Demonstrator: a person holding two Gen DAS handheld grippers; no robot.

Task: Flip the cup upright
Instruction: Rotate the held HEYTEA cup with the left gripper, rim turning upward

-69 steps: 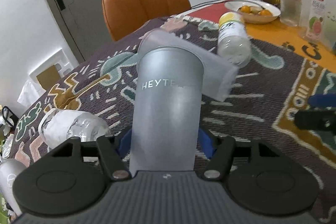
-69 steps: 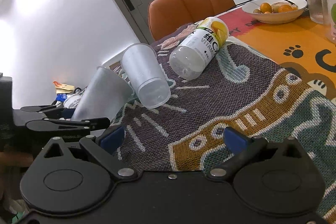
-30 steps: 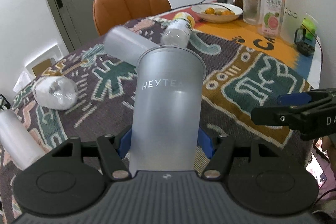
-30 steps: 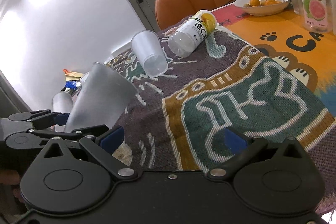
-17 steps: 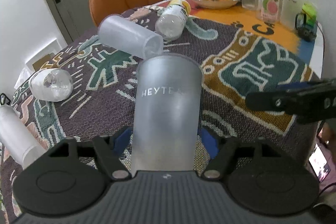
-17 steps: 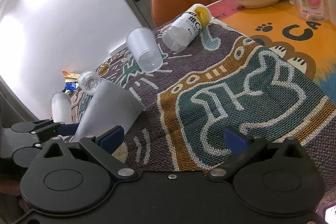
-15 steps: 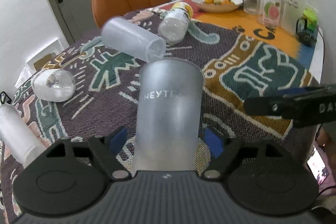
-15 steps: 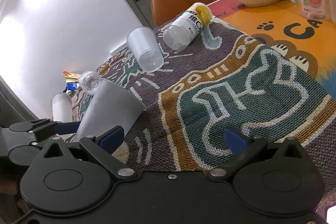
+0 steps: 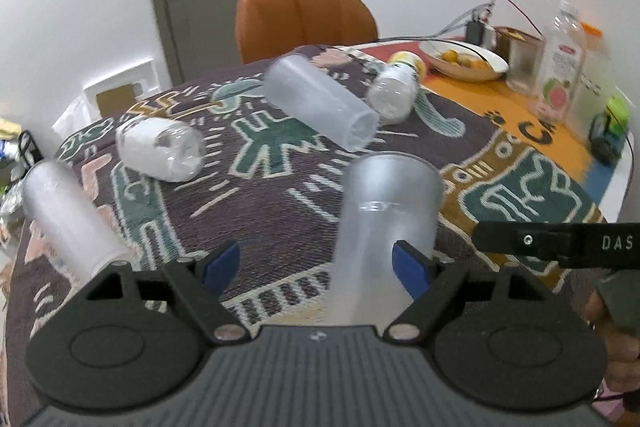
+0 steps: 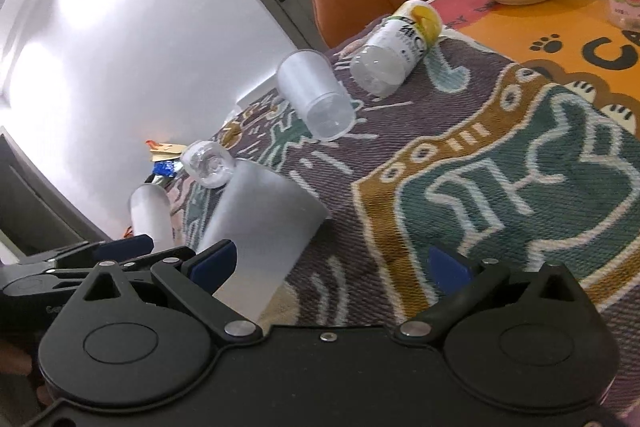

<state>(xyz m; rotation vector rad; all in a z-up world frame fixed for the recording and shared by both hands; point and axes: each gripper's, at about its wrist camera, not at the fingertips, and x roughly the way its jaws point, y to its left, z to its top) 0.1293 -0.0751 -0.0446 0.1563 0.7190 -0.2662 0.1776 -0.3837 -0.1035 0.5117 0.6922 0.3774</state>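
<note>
A frosted grey cup (image 9: 386, 227) stands upright on the patterned cloth near the table's front edge, mouth up. It also shows in the right wrist view (image 10: 262, 231). My left gripper (image 9: 316, 265) is open. The cup sits against its right finger (image 9: 410, 267), with a wide gap to the left finger. A second frosted cup (image 9: 320, 107) lies on its side further back, also in the right wrist view (image 10: 314, 95). My right gripper (image 10: 328, 261) is open and empty, low at the table's front edge, right of the upright cup.
Lying on the cloth: a clear bottle (image 9: 160, 149), a frosted bottle (image 9: 68, 223) at the left edge, a yellow-capped bottle (image 9: 394, 91). A fruit bowl (image 9: 464, 61), a glass and a guava drink bottle (image 9: 558, 75) stand at the far right. An orange chair (image 9: 304, 17) is behind.
My left gripper set the cup down on the cloth and opened wide. It has shifted left, so the cup now stands off-centre by the right finger. The right gripper barely moved.
</note>
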